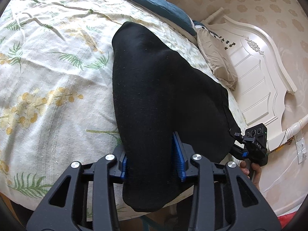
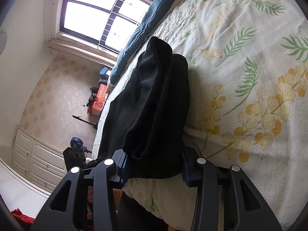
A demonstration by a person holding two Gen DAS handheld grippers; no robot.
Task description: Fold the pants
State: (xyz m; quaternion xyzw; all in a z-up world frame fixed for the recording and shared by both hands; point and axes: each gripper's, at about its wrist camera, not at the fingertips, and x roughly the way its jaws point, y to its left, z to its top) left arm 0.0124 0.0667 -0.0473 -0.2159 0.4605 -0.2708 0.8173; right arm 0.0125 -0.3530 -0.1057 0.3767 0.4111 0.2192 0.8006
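the black pants lie bunched on the floral bedspread near the bed's edge. the left gripper has cloth between its blue pads, a gap showing beside the right pad, so its grip cannot be judged. the right gripper clamps another fold. a white headboard stands beyond.

Floral bedspread, white headboard, bright window, patterned wallpaper

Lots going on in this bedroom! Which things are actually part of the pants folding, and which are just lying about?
Part of the job:
black pants
left gripper
right gripper
floral bedspread, the work surface

Just lying about:
blue blanket
beige pillow
orange box
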